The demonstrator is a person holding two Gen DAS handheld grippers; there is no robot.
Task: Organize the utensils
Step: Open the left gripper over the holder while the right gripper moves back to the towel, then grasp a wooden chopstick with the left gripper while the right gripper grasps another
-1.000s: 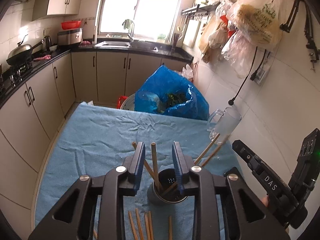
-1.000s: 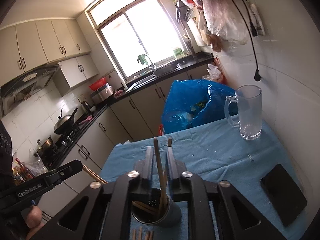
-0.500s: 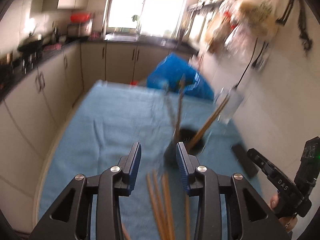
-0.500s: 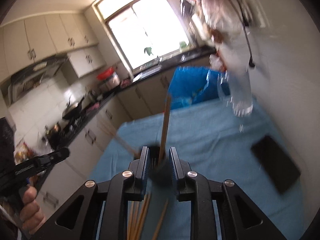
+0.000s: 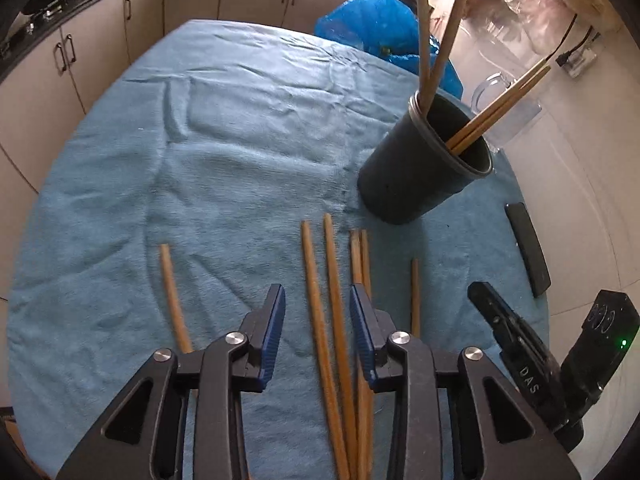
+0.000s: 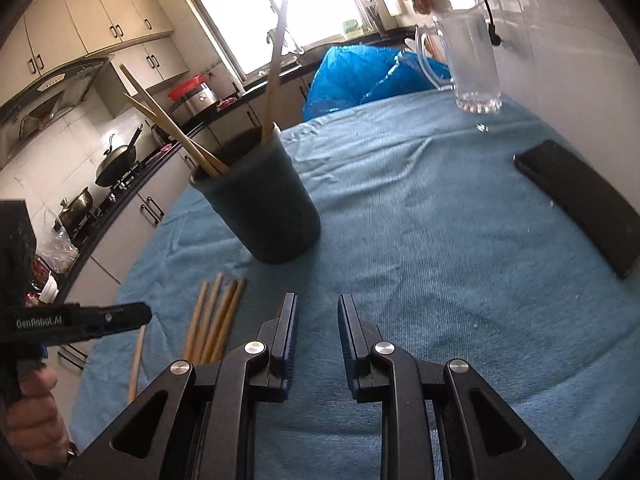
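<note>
A dark cylindrical holder [image 5: 416, 176] [image 6: 268, 208] stands on the blue cloth [image 5: 200, 160] with several wooden chopsticks leaning in it. More loose chopsticks [image 5: 332, 280] [image 6: 216, 320] lie on the cloth in front of it. One single chopstick [image 5: 172, 292] lies apart to the left and another [image 5: 415, 292] to the right. My left gripper [image 5: 317, 304] hangs low over the loose ones. Two of them lie between its closing jaws, and the pads do not touch them. My right gripper [image 6: 318, 304] is open just right of the bundle, with only cloth between its fingers.
A glass mug [image 6: 476, 68] stands at the far right by the wall. A black phone [image 6: 588, 204] lies on the cloth's right side. A blue plastic bag [image 6: 360, 76] sits behind the table. Kitchen cabinets and a stove run along the left.
Both grippers have come down from over the holder and pulled back toward the near cloth. The holder now stands ahead of them, and the loose chopsticks lie under the left jaws.
</note>
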